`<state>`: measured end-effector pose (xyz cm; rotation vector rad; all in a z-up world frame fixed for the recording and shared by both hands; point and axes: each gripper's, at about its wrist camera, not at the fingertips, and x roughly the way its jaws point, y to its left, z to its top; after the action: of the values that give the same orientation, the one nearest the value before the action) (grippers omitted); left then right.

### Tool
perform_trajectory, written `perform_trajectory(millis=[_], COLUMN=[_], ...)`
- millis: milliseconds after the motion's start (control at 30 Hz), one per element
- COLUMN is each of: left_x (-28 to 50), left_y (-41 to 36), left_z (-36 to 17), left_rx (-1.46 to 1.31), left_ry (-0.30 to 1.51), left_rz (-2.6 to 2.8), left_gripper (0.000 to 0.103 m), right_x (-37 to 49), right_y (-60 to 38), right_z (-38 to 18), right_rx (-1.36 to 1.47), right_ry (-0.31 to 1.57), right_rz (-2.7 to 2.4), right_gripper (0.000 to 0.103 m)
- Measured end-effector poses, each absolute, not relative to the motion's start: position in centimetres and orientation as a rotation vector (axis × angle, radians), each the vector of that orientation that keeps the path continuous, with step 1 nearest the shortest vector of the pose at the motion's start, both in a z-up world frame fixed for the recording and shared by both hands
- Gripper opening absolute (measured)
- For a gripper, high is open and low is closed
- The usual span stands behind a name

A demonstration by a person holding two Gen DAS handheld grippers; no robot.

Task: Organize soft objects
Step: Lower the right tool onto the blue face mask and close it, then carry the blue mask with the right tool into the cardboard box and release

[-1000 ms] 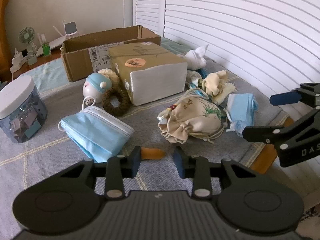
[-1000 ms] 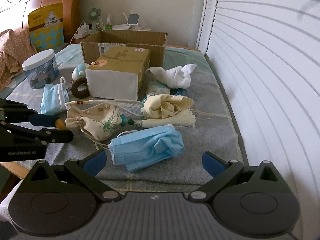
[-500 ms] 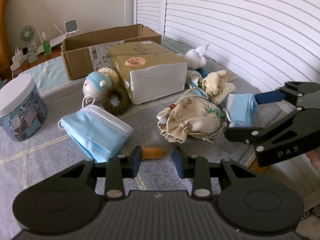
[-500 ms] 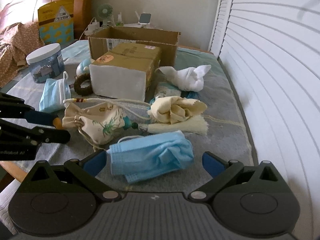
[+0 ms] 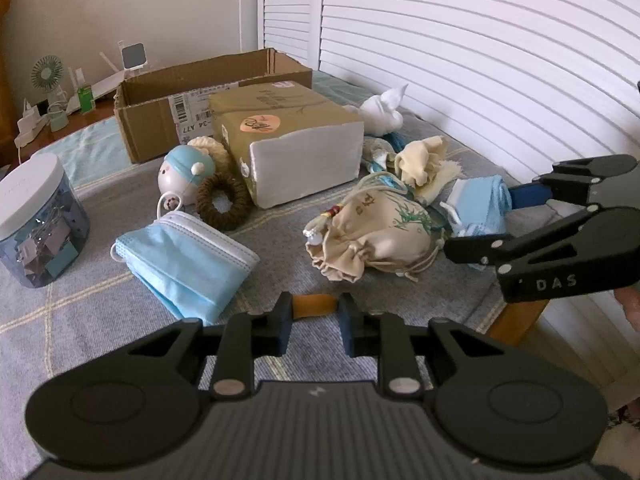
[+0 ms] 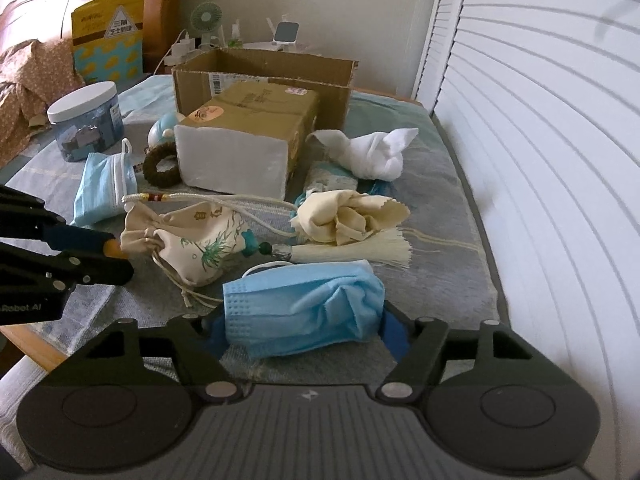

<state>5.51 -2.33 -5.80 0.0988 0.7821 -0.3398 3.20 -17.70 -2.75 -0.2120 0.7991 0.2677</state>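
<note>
**Q:** Right side, what's in the grip?

**A:** My right hand-held gripper (image 6: 304, 336) is closing on the crumpled blue mask (image 6: 304, 300). The mask lies between the fingers at bottom centre of the right view, a blue pad touching each end. It sits on the grey blanket (image 6: 440, 240), just below the cream tassel (image 6: 360, 250).

**Q:** Does the left view confirm it?

**A:** Partly. There the same mask shows at right of centre, with my right fingers above and below it. From that angle I cannot see the pad contact.

**Q:** And the left side?

**A:** My left hand-held gripper (image 5: 316, 320) is clamped tight on a small orange piece (image 5: 314, 306). I cannot tell what it is. The right view shows it from the side, at the left edge, with orange peeking out at the fingertips.

**Q:** What else is on the blanket?

**A:** A folded blue mask (image 5: 184, 264) at lower left of the left view. A drawstring pouch (image 5: 372, 232) lies at centre. Behind them are a brown ring (image 5: 222, 204), a round doll head (image 5: 182, 168), a tissue pack (image 5: 304, 168) and an open cardboard box (image 5: 152, 128). A lidded jar (image 5: 36, 216) stands at far left.

**Q:** Anything only one view gives?

**A:** The right view alone shows a yellow packet (image 6: 108, 36) and a patterned brown cloth (image 6: 20, 80) at upper left. It also shows the cream cloth (image 6: 348, 216) and the white cloth (image 6: 376, 152) in full. The left view only catches them past the tissue pack.
</note>
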Motion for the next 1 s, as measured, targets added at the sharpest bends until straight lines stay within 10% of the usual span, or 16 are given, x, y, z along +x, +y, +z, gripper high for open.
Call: perform_trajectory(millis=[1000], left_x=[11.1], left_y=[3.1], left_z=[4.2], left_rx=[0.163], left_ry=[0.629], left_rz=[-0.330], left_gripper=[0.022], right_x=[4.1], right_y=[-15.0], right_z=[3.9], right_rx=[-0.201], right_ry=[0.671], right_rz=[0.304], right_gripper=[0.075])
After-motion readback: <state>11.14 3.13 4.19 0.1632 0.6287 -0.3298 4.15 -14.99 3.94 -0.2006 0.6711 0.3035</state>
